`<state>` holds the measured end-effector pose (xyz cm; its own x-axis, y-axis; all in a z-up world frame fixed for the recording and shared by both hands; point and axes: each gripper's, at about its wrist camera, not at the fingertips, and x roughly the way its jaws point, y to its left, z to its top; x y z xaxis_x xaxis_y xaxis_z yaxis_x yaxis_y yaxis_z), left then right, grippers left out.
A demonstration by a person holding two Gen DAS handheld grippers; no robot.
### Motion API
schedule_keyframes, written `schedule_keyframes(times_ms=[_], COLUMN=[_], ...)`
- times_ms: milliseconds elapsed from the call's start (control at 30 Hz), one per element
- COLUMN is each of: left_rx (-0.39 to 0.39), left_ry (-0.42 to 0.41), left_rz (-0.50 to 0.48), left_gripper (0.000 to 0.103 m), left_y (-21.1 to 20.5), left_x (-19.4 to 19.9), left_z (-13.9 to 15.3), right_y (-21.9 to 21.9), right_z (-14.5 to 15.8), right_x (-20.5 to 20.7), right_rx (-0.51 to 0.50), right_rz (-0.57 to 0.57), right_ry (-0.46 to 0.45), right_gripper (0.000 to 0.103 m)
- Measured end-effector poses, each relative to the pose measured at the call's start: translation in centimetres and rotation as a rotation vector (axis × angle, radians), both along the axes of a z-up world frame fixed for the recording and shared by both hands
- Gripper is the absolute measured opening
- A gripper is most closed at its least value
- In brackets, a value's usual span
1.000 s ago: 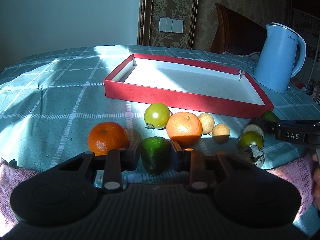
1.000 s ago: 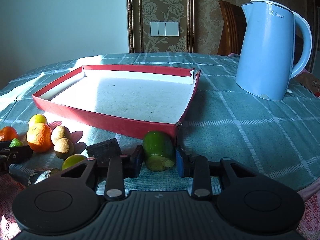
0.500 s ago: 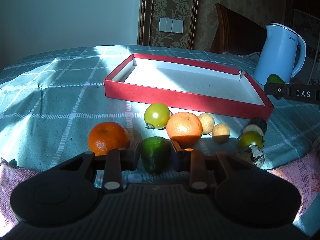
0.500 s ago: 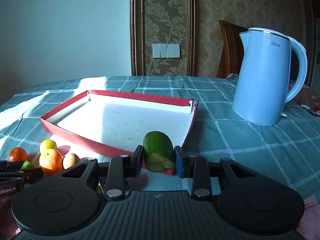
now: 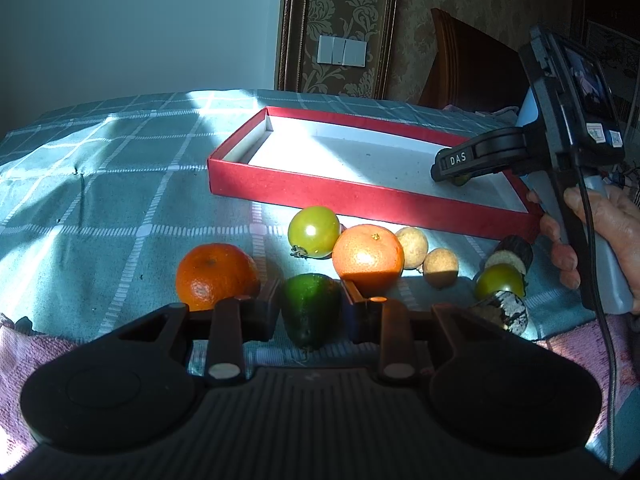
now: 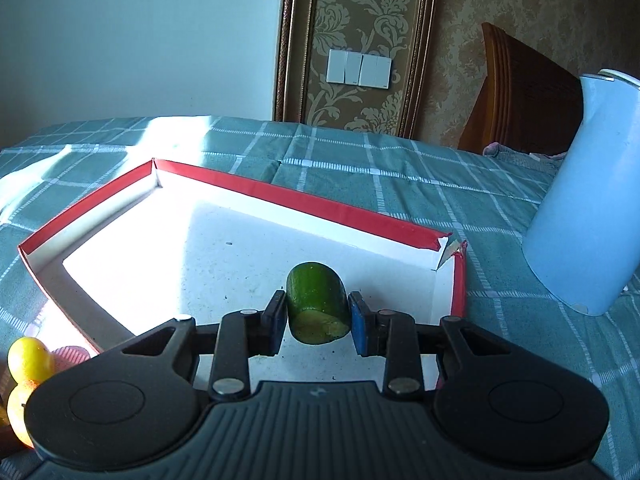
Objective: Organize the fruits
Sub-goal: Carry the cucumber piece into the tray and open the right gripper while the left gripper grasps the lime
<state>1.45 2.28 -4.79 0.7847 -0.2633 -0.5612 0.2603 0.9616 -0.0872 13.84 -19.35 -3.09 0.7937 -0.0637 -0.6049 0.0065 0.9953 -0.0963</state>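
Observation:
A red tray with a white floor (image 5: 372, 196) (image 6: 248, 188) lies on the checked tablecloth. My right gripper (image 6: 318, 316) is shut on a cut green fruit piece (image 6: 316, 304) and holds it over the tray's near right corner; it also shows in the left wrist view (image 5: 456, 166). My left gripper (image 5: 310, 304) is shut on a dark green fruit (image 5: 310, 308) low at the table's front edge. Two oranges (image 5: 216, 274) (image 5: 368, 256), a green tomato (image 5: 314, 232), two small tan fruits (image 5: 412, 242) and another green tomato (image 5: 500, 282) lie in front of the tray.
A light blue kettle (image 6: 588, 224) stands right of the tray. Dark cut pieces (image 5: 512, 252) (image 5: 504, 310) lie at the right of the fruit row. A pink cloth (image 5: 24, 356) lines the front edge. A wooden chair (image 6: 520, 92) stands behind the table.
My right gripper has carried the green piece up from the table, over the tray's front wall, and tilted down over the tray floor. My left gripper has stayed still.

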Motion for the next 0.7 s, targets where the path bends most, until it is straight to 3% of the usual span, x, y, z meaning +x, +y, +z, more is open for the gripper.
schedule_keyframes(times_ms=[433, 500, 533, 567, 700], left_rx=[-0.001, -0.002, -0.003, -0.003, -0.003], left_ry=[0.0, 0.0, 0.0, 0.0, 0.0], left_rz=[0.0, 0.0, 0.0, 0.0, 0.0], left_gripper=[0.028, 0.028, 0.028, 0.028, 0.028], left_y=[0.0, 0.0, 0.0, 0.0, 0.0], left_x=[0.0, 0.0, 0.0, 0.0, 0.0], left_z=[0.0, 0.0, 0.0, 0.0, 0.0], right_y=[0.7, 0.7, 0.7, 0.6, -0.1], right_z=[-0.7, -0.5, -0.4, -0.2, 0.8], right_x=[1.4, 1.2, 1.1, 0.5, -2.4], right_rx=[-0.007, -0.009, -0.01, -0.012, -0.011], right_rz=[0.001, 0.006, 0.011, 0.014, 0.014], right_ry=[0.044, 0.055, 0.058, 0.041, -0.014], right_gripper=[0.033, 0.05, 0.074, 0.086, 0.087])
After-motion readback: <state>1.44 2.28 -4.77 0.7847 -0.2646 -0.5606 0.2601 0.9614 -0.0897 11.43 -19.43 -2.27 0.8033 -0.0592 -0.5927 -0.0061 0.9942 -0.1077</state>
